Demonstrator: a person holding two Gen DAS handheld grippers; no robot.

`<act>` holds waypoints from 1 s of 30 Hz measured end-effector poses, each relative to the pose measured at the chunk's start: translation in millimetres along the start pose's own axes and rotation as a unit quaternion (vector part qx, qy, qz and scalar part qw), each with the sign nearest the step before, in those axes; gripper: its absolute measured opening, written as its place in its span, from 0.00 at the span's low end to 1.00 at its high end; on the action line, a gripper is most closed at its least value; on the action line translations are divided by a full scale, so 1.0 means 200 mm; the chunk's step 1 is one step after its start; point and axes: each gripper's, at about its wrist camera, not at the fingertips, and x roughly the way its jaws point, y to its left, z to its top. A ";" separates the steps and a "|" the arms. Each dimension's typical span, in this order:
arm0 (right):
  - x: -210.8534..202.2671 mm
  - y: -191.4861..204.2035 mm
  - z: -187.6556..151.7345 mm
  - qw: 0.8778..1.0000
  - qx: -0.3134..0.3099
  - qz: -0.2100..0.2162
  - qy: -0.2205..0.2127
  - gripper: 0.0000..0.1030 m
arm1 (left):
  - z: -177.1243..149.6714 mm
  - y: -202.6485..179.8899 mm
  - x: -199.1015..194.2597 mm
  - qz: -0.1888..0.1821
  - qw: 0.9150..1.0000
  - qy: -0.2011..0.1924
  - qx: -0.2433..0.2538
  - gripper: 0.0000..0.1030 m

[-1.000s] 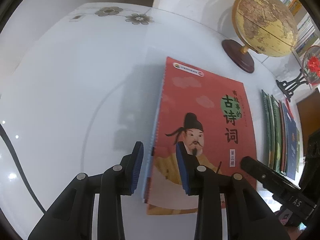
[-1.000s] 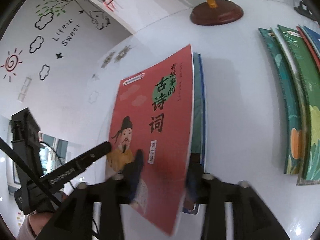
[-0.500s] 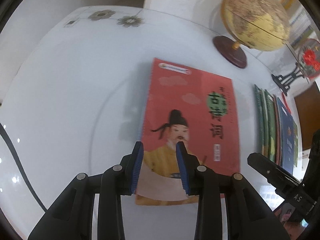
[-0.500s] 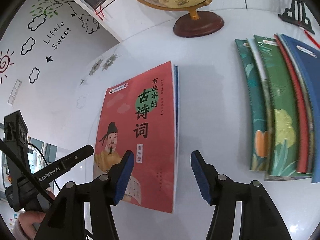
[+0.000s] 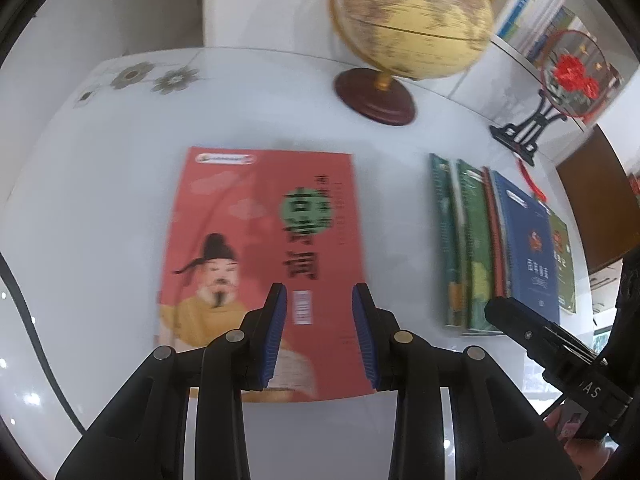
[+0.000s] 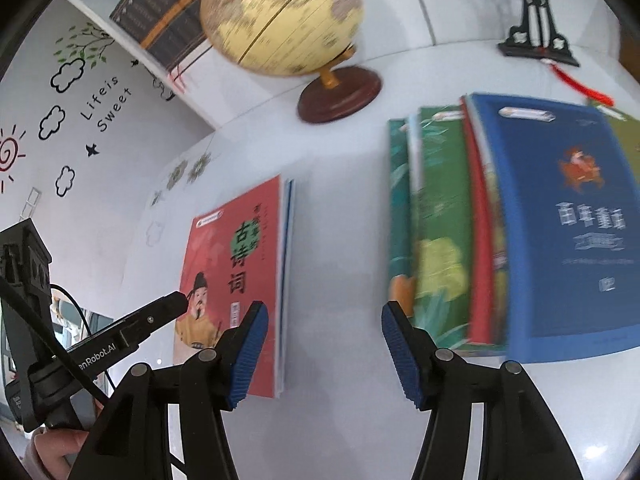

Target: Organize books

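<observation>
**A:** ok going left to right, what's on the table (image 5: pixel 80 200)?

**B:** Toward its left side there's the red book (image 5: pixel 260 248), lying flat, cover up, with a cartoon guy in a black hat. In the right wrist view you can see a blue-edged book (image 6: pixel 289 240) under it, poking out along the red one's right edge. Then a bare strip of tabletop, then the fanned stack of books (image 5: pixel 500 252) nearer the right edge: green ones on the left, a thin red one, and a blue book (image 6: pixel 560 220) on top.

**A:** and the claws?

**B:** left gripper (image 5: pixel 319 332) hangs over the near end of the red book, jaws partly apart, nothing in them as far as I can tell. right gripper (image 6: pixel 320 352) is open wider, over the bare strip between the red book and the stack, also empty.

**A:** stuff at the back?

**B:** A globe (image 5: pixel 412 20) on a dark round base by the far edge, and a black stand with a red fan ornament (image 5: pixel 572 76) toward the far right corner.
</observation>
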 end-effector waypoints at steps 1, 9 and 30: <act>-0.03 -0.03 0.01 1.000 0.000 0.000 -0.004 0.56 | 0.00 -0.04 0.00 -0.002 1.000 -0.002 0.004 0.30; -0.20 -0.24 0.06 1.000 0.009 0.004 -0.023 0.56 | 0.01 -0.36 -0.01 -0.012 0.999 -0.013 0.032 0.30; -0.48 -1.07 0.12 0.996 0.063 0.042 -0.045 0.64 | -0.02 -1.01 0.32 -0.105 0.991 0.031 0.078 0.30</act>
